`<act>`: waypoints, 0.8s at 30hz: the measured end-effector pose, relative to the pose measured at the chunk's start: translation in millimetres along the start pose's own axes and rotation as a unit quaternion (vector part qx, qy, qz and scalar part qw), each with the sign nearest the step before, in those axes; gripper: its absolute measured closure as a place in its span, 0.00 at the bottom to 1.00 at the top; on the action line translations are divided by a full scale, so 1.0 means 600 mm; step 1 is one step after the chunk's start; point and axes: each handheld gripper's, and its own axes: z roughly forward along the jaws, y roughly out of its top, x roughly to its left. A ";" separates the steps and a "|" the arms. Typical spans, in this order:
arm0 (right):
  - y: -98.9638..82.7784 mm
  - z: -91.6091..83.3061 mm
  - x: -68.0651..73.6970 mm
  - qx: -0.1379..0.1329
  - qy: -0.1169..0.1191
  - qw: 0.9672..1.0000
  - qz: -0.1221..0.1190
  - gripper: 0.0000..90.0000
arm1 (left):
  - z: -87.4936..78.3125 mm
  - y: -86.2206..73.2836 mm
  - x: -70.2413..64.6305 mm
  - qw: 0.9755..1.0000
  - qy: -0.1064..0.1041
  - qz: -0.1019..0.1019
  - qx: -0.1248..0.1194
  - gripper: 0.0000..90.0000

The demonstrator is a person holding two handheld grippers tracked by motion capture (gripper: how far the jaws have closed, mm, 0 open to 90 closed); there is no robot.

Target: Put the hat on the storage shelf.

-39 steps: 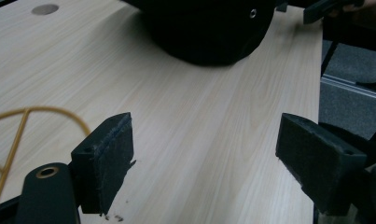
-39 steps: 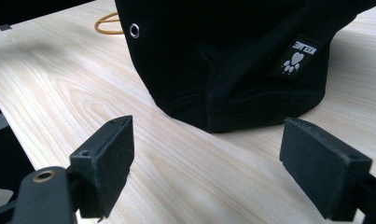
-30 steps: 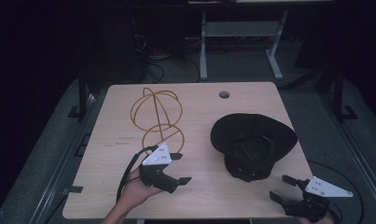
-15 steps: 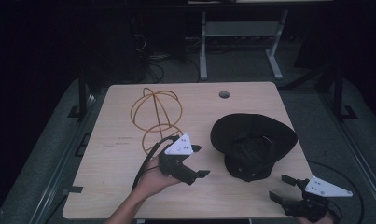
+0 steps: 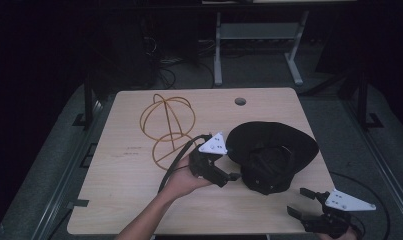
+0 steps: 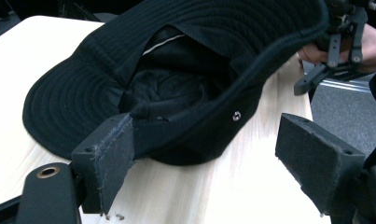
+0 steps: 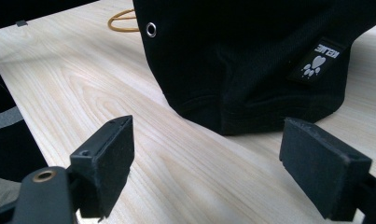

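Note:
A black bucket hat (image 5: 271,155) lies upside down on the right half of the wooden table (image 5: 129,200). A gold wire hat stand (image 5: 169,125) lies on its side at centre left. My left gripper (image 5: 230,164) is open right at the hat's left edge. In the left gripper view the hat (image 6: 176,84) sits just beyond the open left gripper (image 6: 213,158), its crown close to the left pad (image 6: 113,156). My right gripper (image 5: 299,202) is open at the table's front right corner, short of the hat (image 7: 251,60). The right gripper (image 7: 206,158) holds nothing.
A round cable hole (image 5: 240,101) is in the table's far edge. A white metal frame (image 5: 254,35) stands on the dark floor behind. The right gripper (image 6: 337,46) and its hand show beyond the hat in the left gripper view. A bit of the wire stand (image 7: 122,21) shows past the hat.
My left gripper has moved right, from beside the wire stand up to the hat's left edge. The right gripper, the hat and the stand have stayed put.

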 end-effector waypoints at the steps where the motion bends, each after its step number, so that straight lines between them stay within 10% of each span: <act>1: 0.000 0.000 0.000 0.000 0.000 1.000 0.000 0.19 | 0.000 0.000 0.000 1.000 0.000 0.000 0.000 0.21; 24: -0.001 0.000 -0.005 -0.002 0.004 1.000 0.003 0.19 | 0.054 -0.008 0.006 0.999 -0.024 -0.008 0.044 0.56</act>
